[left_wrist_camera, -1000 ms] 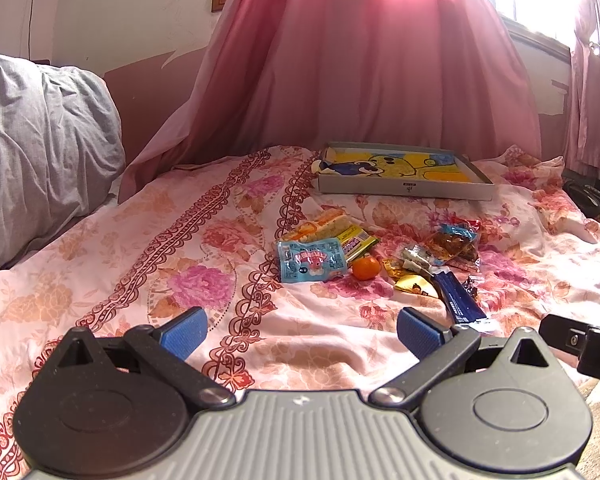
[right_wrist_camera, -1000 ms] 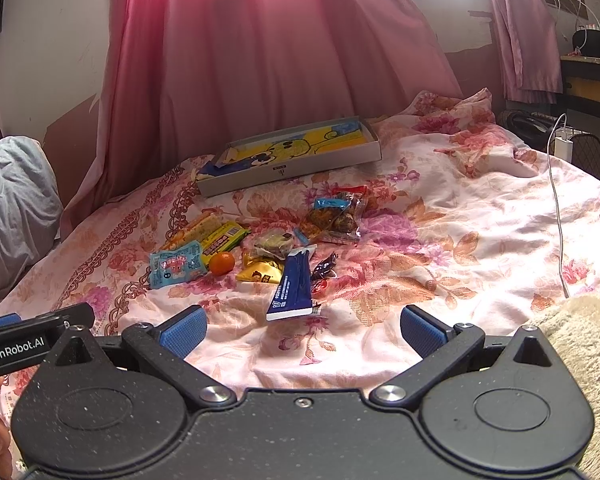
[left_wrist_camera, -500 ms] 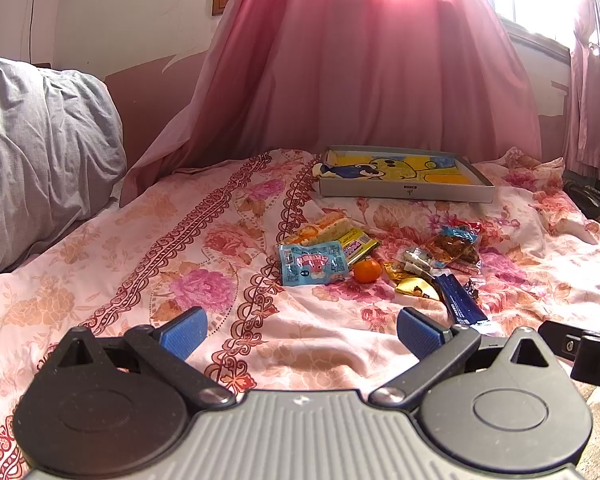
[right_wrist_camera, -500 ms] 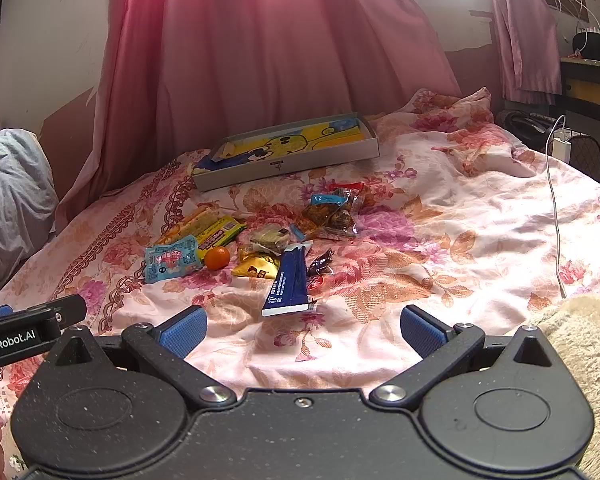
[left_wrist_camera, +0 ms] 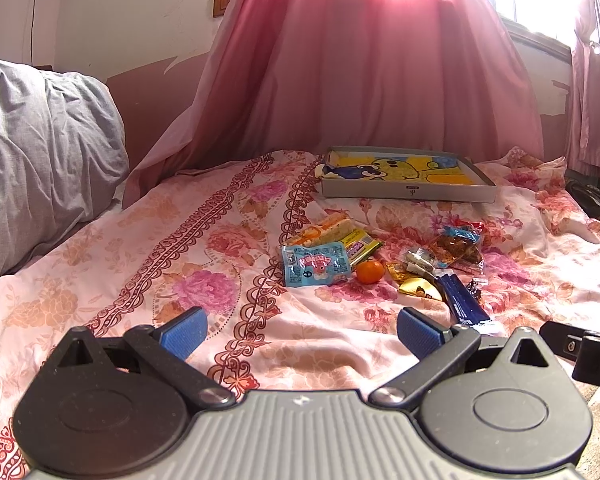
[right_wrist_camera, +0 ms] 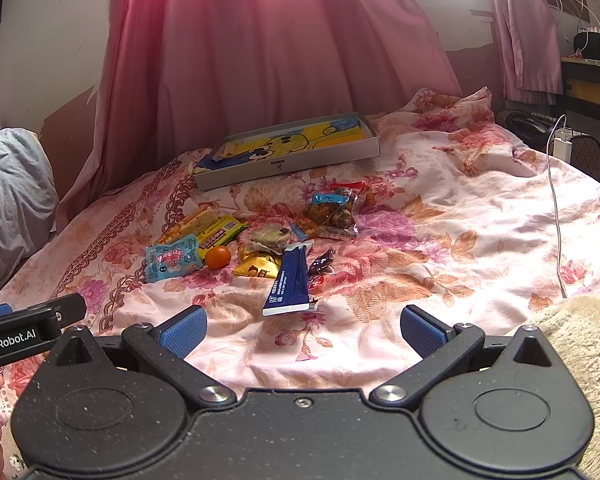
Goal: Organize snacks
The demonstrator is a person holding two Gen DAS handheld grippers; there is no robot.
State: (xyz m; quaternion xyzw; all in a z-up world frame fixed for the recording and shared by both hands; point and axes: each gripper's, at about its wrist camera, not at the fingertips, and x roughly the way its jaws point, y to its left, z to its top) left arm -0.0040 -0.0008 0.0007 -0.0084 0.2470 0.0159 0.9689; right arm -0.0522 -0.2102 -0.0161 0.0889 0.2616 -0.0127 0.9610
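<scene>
Blue stick pack point(right_wrist_camera: 289, 280) just above right gripper point(right_wrist_camera: 302, 330), long axis running up-frame; nearer than left gripper point(left_wrist_camera: 300, 330) (both spread, empty).

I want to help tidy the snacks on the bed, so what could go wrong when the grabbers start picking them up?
The small orange is round and sits on soft, rumpled bedding, so a nudge might roll it away. The snacks lie crowded: the blue stick pack overlaps the yellow packet, so the open right gripper could drag a neighbour along. The flat light-blue candy packet may sink into the sheet, so the open left gripper might pinch fabric.
</scene>
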